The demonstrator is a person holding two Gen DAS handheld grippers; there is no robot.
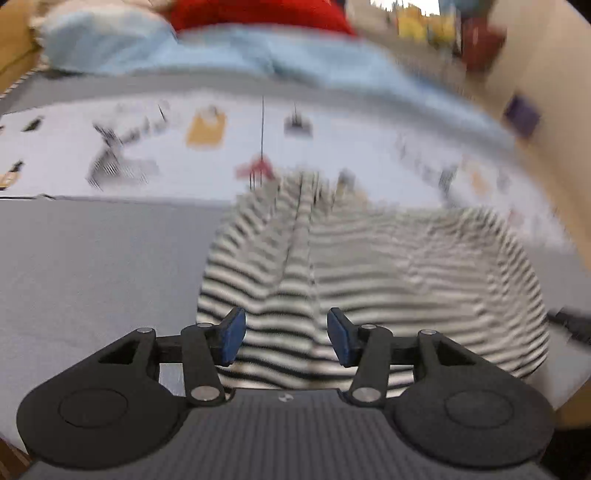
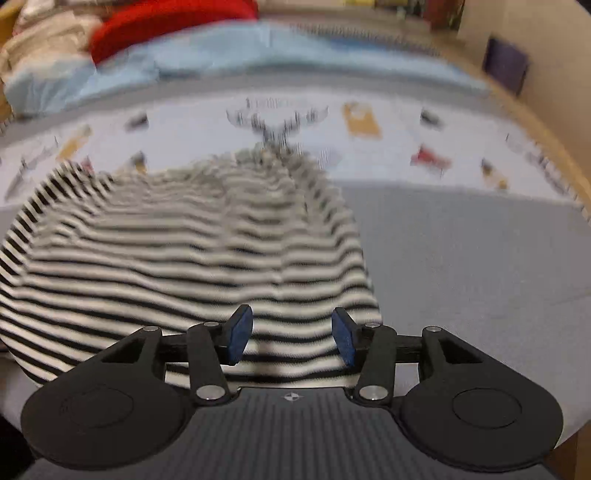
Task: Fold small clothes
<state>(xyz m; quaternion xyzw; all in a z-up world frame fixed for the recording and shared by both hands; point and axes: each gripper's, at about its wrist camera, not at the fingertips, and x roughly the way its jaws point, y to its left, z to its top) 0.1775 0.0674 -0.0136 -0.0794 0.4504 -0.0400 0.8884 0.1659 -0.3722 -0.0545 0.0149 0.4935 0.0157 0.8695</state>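
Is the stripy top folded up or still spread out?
Spread out. The stripy top lies wide and rumpled on the grey bed cover, no neat fold showing.

Grey bed surface (image 1: 92,266), plain, filling the foreground of both views. Across it, a white sheet (image 1: 55,147) printed with small, blurred motifs in orange, red and black. Beyond the sheet, a rumpled pale blue blanket (image 1: 221,51). Behind that, a red cushion (image 1: 258,14), and in the right wrist view a heap of cream bedding (image 2: 40,40) at far left. Beige wall (image 1: 546,55) on the right, bearing a dark purple square (image 2: 506,66). Wooden bed frame (image 1: 11,48) at left edge. Even, soft light.
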